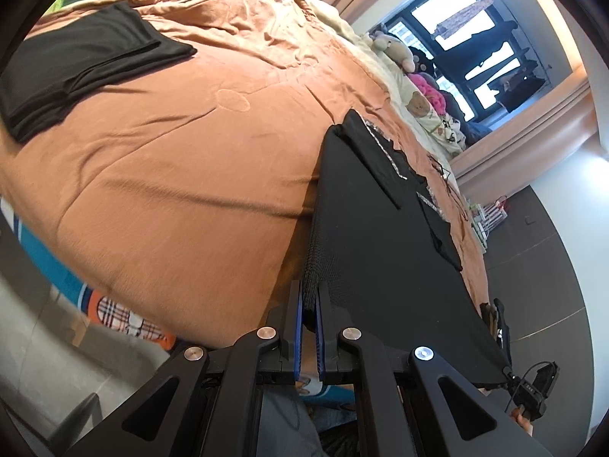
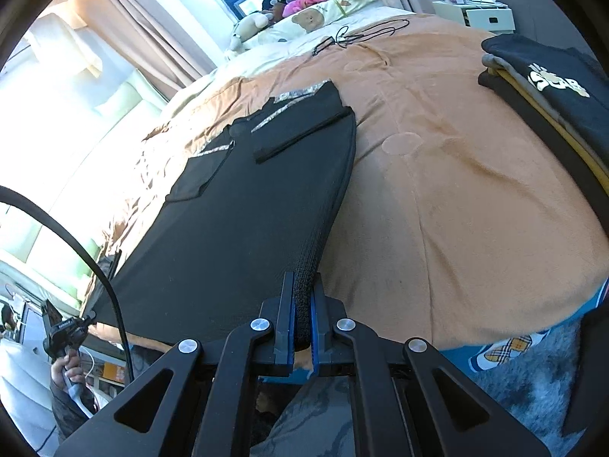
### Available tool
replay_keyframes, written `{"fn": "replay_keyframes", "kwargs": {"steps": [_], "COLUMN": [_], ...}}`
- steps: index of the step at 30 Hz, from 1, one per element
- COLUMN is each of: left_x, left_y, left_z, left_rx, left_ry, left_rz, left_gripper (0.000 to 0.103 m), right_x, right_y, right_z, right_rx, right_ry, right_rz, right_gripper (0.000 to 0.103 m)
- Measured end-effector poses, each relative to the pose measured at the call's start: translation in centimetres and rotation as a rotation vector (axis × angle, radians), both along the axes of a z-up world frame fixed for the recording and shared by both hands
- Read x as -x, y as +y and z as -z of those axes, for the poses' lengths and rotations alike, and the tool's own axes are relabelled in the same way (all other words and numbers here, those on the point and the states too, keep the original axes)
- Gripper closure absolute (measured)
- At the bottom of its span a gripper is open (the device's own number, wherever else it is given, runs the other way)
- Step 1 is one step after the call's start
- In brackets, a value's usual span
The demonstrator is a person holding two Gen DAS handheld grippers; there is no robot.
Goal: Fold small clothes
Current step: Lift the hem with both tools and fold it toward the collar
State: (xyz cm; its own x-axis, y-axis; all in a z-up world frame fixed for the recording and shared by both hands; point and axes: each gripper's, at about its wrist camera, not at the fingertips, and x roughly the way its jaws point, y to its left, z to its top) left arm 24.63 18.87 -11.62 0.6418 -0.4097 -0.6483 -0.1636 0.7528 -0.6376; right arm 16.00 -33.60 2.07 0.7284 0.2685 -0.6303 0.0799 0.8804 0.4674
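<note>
A black knit garment (image 1: 377, 236) with silver patterned trim lies stretched over the orange bed cover (image 1: 171, 144). My left gripper (image 1: 309, 297) is shut on one near corner of its hem, lifted off the bed. My right gripper (image 2: 303, 289) is shut on the other near corner of the same garment (image 2: 259, 205). The hem hangs taut between the two grippers. The sleeves are folded in over the garment's far part. In the left wrist view the right gripper (image 1: 533, 388) shows at the lower right edge.
A folded black cloth (image 1: 76, 64) lies at the bed's far left. A stack of folded clothes (image 2: 552, 87) sits at the right. Plush toys and pillows (image 2: 304, 11) lie at the headboard, and a black cord (image 2: 357, 34) lies on the cover. A white bedside table (image 2: 479, 15) stands beyond.
</note>
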Motion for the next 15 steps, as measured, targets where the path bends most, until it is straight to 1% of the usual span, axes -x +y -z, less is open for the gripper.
{"fn": "replay_keyframes", "kwargs": {"steps": [8,15], "left_x": [3.9,7.4], "left_y": [0.5,0.3], "left_z": [-0.9,-2.4], "left_rx": [0.010,0.003], "left_ry": [-0.027,-0.066], "left_rz": [-0.005,-0.006], "left_gripper": [0.098,0.098], "right_x": [3.2,6.0], "right_y": [-0.7,-0.9], "right_z": [-0.6,-1.2], "right_rx": [-0.013,-0.020], "right_ry": [-0.024,-0.070], "right_rz": [-0.005,-0.010], "right_gripper": [0.101,0.101]}}
